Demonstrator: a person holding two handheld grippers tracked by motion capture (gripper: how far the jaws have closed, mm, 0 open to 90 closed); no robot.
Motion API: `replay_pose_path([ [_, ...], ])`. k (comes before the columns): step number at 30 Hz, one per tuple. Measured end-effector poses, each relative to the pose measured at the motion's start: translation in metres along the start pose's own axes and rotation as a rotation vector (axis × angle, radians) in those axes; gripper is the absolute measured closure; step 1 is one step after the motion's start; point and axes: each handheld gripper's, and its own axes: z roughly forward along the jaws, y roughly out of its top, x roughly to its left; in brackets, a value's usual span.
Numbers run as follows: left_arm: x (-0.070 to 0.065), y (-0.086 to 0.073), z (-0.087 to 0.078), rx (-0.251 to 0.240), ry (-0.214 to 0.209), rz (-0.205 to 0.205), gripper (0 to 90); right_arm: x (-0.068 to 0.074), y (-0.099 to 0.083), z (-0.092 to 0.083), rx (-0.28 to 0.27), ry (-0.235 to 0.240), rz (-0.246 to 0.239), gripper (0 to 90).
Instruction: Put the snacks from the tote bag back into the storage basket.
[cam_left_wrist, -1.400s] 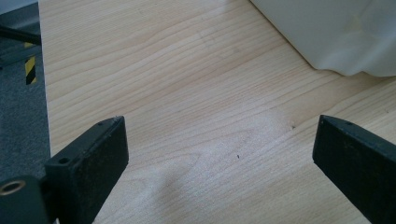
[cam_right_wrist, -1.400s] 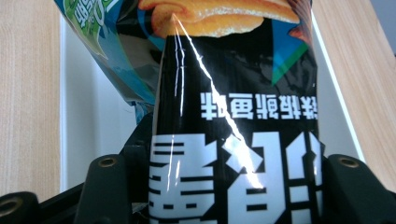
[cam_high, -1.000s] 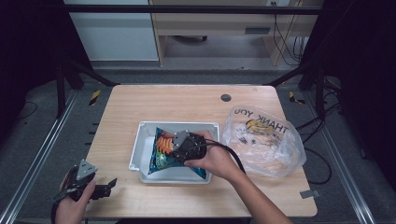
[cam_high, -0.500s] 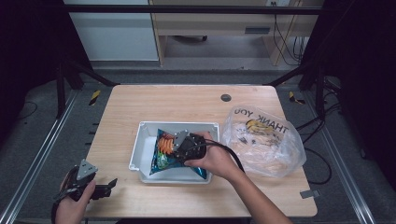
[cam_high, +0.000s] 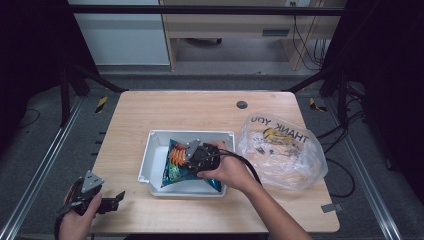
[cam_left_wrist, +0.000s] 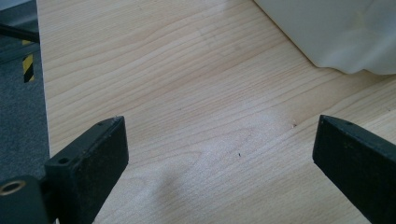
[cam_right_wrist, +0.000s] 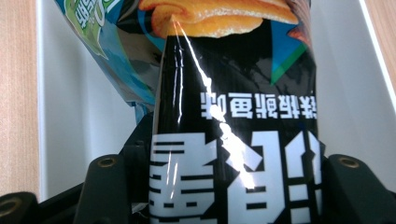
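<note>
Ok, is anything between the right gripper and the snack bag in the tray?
Nothing visible. The right gripper is already shut on the snack bag, which sits between its jaws over the white tray. The left gripper waits open at the table's edge.

- The snack bag (cam_high: 182, 167) is black and blue, printed with orange chips, a green patch and white characters.
- The bin (cam_high: 154, 160) under it is plain white.
- The plastic bag (cam_high: 282, 150) is clear with black "THANK YOU" lettering and a yellow mark.
- The table (cam_high: 200, 112) is pale wood with fine grain.
- Both grippers' jaws are matte black.
- The floor strips (cam_high: 101, 104) carry yellow and black stripes.
</note>
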Motion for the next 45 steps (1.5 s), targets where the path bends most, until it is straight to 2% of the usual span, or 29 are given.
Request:
replay_pose_path([
  [19, 0.0, 0.0002, 0.0003, 0.001, -0.002, 0.002, 3.0, -0.0022, 0.0002, 0.002, 0.003, 0.008, 0.017, 40.0],
  [22, 0.0007, 0.0001, 0.0001, -0.002, 0.0, -0.004, 3.0, -0.003, -0.0004, 0.0033, -0.008, 0.011, 0.036, 39.2],
  [27, 0.0015, -0.0003, 0.0, -0.001, 0.002, -0.008, 3.0, -0.0034, -0.0002, 0.0037, -0.017, 0.011, 0.036, 37.8],
  [34, 0.0008, -0.0001, 0.0003, -0.001, 0.001, -0.004, 3.0, -0.0031, 0.0002, 0.0047, -0.01, -0.005, 0.06, 30.0],
  [37, 0.0013, 0.0, 0.0003, 0.0, 0.002, -0.004, 3.0, -0.0028, 0.0002, 0.0065, -0.014, 0.0, 0.079, 22.1],
  [39, 0.0013, 0.0, 0.0002, 0.0, 0.002, -0.004, 3.0, -0.0032, 0.0002, 0.0064, -0.016, 0.0, 0.072, 20.5],
  [41, 0.0014, -0.0001, 0.0002, 0.003, 0.001, -0.001, 3.0, -0.0029, 0.0014, 0.006, -0.031, -0.01, 0.089, 16.5],
  [45, 0.0014, -0.0001, 0.0003, 0.0, 0.002, -0.004, 3.0, -0.0028, 0.0028, 0.003, -0.042, -0.02, 0.095, 14.0],
])
